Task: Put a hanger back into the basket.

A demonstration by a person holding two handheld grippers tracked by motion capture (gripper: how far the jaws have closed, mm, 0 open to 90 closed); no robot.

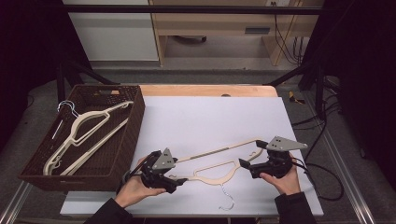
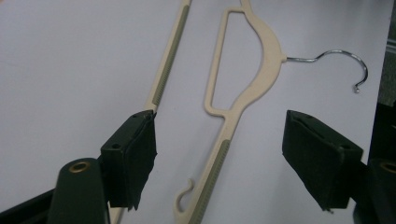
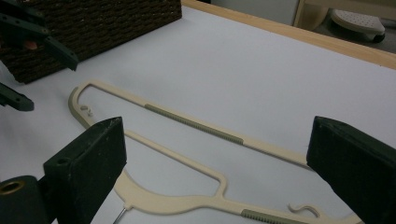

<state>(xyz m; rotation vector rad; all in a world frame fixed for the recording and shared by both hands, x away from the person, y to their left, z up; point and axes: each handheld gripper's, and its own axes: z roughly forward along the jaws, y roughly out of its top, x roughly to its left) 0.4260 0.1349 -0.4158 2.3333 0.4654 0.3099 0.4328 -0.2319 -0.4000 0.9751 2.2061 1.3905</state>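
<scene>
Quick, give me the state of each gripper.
Left gripper: open, holding nothing, fingers astride the left end of the hanger on the table.
Right gripper: open, holding nothing, over the hanger's other end.

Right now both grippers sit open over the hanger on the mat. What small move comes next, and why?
Probably close the left gripper on the hanger arm between its jaws. The hanger lies flat on the white mat, and the right gripper is open above the other end, so neither holds it yet. The basket with two hangers suggests where it goes.
</scene>
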